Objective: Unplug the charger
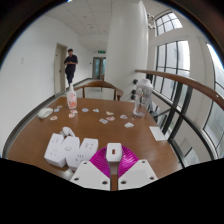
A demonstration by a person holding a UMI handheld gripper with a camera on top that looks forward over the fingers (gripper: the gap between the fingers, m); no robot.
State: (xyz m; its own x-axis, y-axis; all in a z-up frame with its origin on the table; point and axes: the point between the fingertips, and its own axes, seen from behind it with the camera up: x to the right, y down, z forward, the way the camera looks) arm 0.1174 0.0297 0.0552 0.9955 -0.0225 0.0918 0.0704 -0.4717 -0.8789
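Tool spread wide over a white charger on a wooden tabletop.

At the bottom centre of the frame the tool [113, 172] stands wide, its two white fingers with magenta pads [98, 167] either side of the white charger [114, 152], which sits between the fingertips with a gap on each side, not clamped. Just left of it, in the lower left, lies a white power strip [63, 150] with white plugs seated in it. The brown tabletop [120, 135] runs toward the middle of the frame, scattered with small white items; a pink bottle [72, 99] stands at its far left part. In the upper left a person [70, 66] stands by a white wall, and large windows [185, 65] fill the right side.
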